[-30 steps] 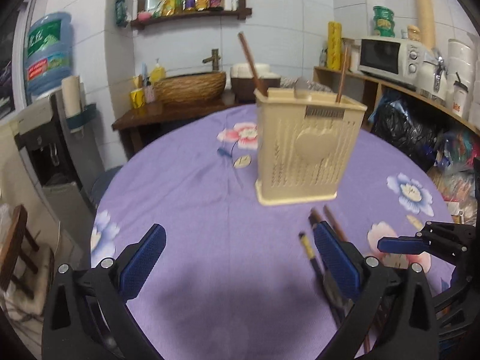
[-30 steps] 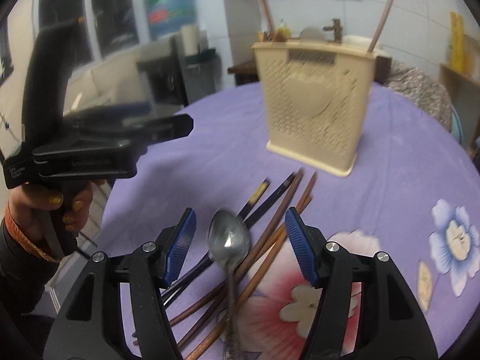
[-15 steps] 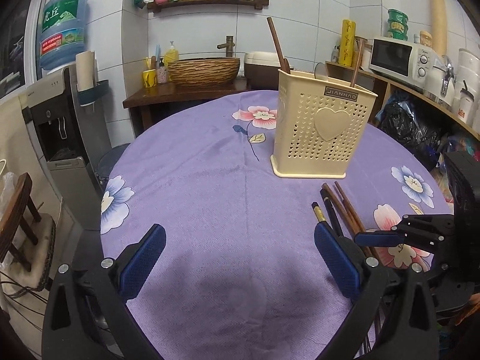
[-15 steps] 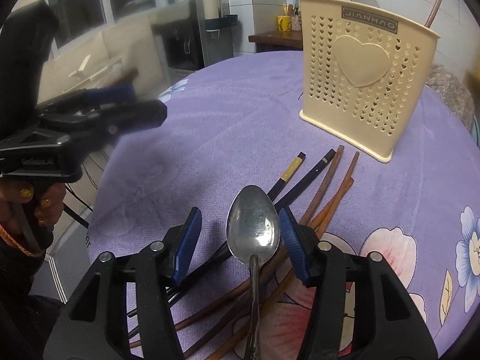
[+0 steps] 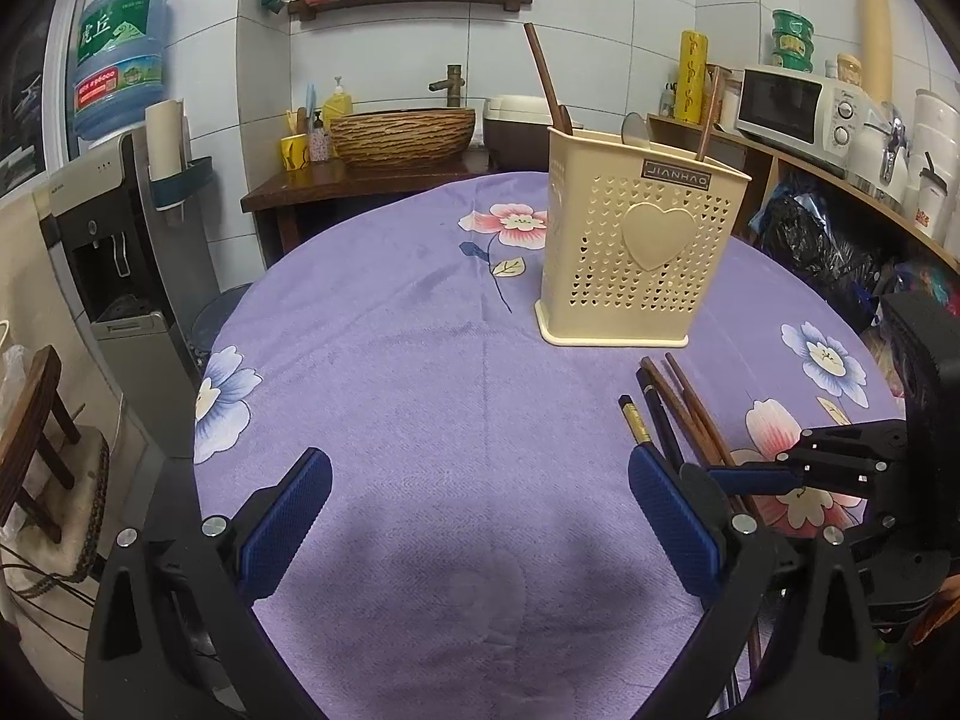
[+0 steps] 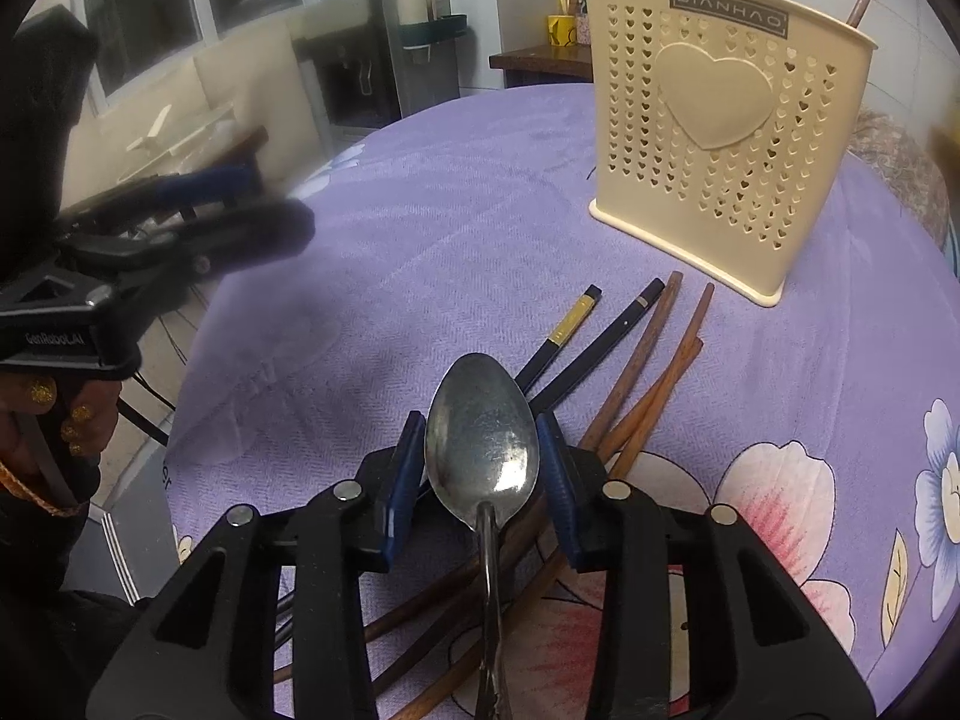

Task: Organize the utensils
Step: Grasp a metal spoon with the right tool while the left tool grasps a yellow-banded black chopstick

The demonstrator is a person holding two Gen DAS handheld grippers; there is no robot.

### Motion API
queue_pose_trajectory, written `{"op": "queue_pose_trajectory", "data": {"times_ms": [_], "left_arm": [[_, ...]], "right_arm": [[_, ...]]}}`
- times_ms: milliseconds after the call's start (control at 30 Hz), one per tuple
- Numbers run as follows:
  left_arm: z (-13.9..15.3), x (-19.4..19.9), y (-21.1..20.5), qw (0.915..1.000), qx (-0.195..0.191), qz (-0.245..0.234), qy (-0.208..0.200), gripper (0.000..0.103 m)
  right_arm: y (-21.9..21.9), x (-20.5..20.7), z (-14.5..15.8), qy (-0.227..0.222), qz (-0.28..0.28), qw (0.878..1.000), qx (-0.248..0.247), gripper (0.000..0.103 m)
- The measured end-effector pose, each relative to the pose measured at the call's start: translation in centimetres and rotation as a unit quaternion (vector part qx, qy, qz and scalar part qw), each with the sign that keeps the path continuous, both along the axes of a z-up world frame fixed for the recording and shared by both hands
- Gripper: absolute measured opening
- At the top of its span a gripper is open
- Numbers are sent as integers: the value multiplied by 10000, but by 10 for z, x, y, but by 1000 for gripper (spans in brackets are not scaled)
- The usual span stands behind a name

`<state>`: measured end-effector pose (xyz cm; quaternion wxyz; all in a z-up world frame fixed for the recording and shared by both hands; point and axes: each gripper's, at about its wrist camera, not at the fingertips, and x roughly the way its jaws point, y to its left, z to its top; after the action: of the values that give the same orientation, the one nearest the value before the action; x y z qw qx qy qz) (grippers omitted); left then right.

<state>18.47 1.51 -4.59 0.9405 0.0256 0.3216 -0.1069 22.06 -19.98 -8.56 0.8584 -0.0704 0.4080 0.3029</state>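
Observation:
A cream plastic utensil holder (image 5: 636, 252) (image 6: 714, 138) with a heart on its front stands on the purple flowered tablecloth (image 5: 420, 372); brown sticks and a spoon poke out of its top. Several brown and black chopsticks (image 5: 672, 402) (image 6: 636, 354) lie loose in front of it. My right gripper (image 6: 480, 474) is shut on the bowl of a metal spoon (image 6: 474, 408), just above the chopsticks. My left gripper (image 5: 480, 516) hangs wide open over bare cloth, left of the chopsticks, holding nothing.
A counter with a microwave (image 5: 792, 108) runs along the right wall. A wooden side table with a woven basin (image 5: 402, 135) stands behind the round table, a water dispenser (image 5: 114, 252) at left. A hand (image 6: 54, 420) holds the left gripper's handle.
My right gripper's fingers have drawn in from wide apart until they pinch the spoon bowl. The left gripper pulled back and up from the holder, still open.

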Motion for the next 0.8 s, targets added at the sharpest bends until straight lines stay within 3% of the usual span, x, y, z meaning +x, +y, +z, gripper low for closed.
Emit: {"op": "queue_pose_trajectory", "data": {"times_ms": [267,467,500,667,800], "left_arm": [[-5,4,-12,9995,-46,-198,222,98],[-7,10,-36,9982,-49,-497,318,96],[-7,10,-42,9980,12,-559,294,94],[-14,14,-70,9937,117,-1031,426,60],[-27,26,-82,9916,186,-1088,668,42]], "right_arm": [[-40,-16,42,-442,-590,9961,482,38],[-85,-37,77,-892,-1364,9827,883,38],[-91,-39,80,-924,-1464,9802,961,38],[-109,-46,82,-1035,-1819,9725,1019,38],[-113,-48,82,-1030,-1919,9696,1119,38]]}}
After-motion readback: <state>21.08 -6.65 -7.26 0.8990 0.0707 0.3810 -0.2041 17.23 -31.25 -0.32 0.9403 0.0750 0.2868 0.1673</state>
